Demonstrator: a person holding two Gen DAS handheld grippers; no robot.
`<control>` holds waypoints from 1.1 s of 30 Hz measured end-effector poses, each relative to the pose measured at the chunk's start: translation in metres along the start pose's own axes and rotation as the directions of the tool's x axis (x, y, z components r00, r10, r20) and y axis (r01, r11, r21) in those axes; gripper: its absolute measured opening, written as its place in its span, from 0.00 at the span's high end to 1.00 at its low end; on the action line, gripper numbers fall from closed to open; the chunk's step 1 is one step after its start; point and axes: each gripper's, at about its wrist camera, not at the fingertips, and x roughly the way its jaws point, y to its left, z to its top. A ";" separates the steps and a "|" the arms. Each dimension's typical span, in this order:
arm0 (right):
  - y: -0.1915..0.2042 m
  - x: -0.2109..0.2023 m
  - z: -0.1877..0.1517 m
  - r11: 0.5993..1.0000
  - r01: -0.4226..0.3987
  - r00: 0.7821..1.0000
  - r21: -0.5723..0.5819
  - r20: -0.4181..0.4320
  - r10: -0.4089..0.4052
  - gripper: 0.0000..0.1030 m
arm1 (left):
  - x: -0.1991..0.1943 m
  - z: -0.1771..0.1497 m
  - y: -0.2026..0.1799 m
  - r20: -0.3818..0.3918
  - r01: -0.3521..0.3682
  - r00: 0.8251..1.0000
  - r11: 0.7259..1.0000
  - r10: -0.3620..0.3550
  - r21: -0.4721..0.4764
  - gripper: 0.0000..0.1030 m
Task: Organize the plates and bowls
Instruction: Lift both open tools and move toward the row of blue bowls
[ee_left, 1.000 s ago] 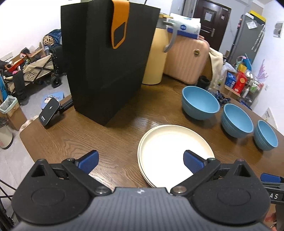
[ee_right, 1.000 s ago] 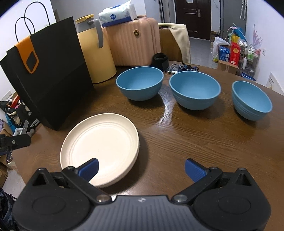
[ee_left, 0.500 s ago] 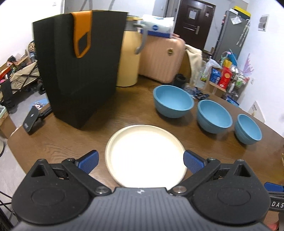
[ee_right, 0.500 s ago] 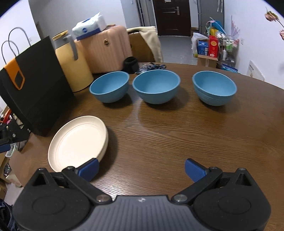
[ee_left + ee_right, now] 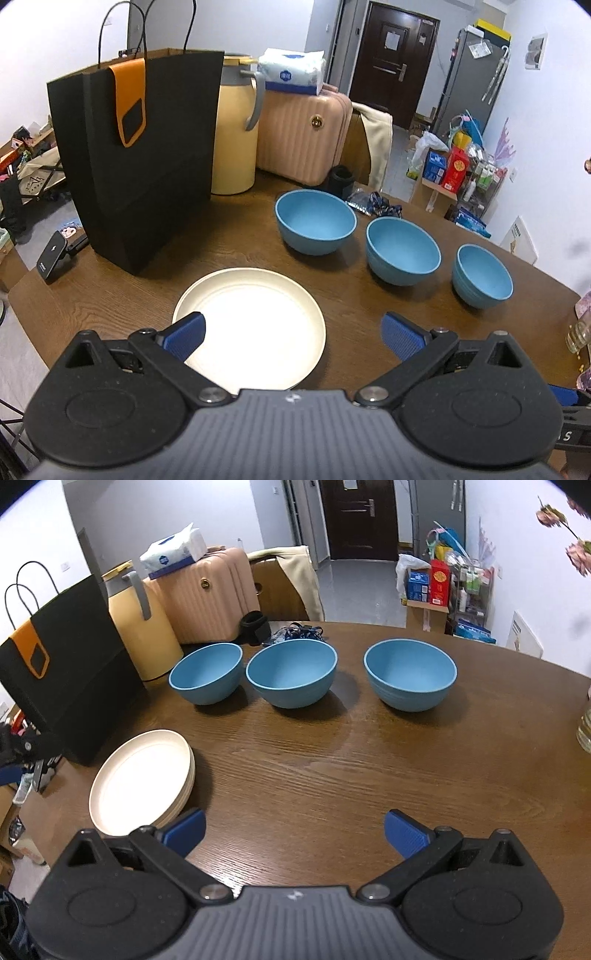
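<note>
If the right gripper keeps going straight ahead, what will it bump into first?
Probably the middle blue bowl. The open right gripper points across bare table toward it, though its height above the table is unclear.

A stack of cream plates (image 5: 255,325) lies flat near the front-left edge of the wooden table (image 5: 332,768), rims aligned. Behind it three empty blue bowls stand upright in a row, apart from one another: left bowl (image 5: 206,672), middle bowl (image 5: 291,672), right bowl (image 5: 410,672).

Black paper bag (image 5: 136,158), yellow jug (image 5: 234,125), pink suitcase (image 5: 304,136), tissue pack (image 5: 291,72) atop.
</note>
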 end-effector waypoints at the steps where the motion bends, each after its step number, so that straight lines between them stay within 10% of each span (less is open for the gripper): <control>1: 0.000 -0.001 0.002 1.000 -0.001 1.000 -0.002 0.002 0.001 0.00 | -0.002 0.001 -0.001 0.006 -0.002 1.000 1.000 0.002 -0.001 0.00; 33: 0.101 0.065 0.089 0.992 0.086 0.996 0.087 0.028 -0.089 0.00 | 0.086 0.128 0.054 0.015 0.074 0.997 0.993 -0.076 0.094 0.00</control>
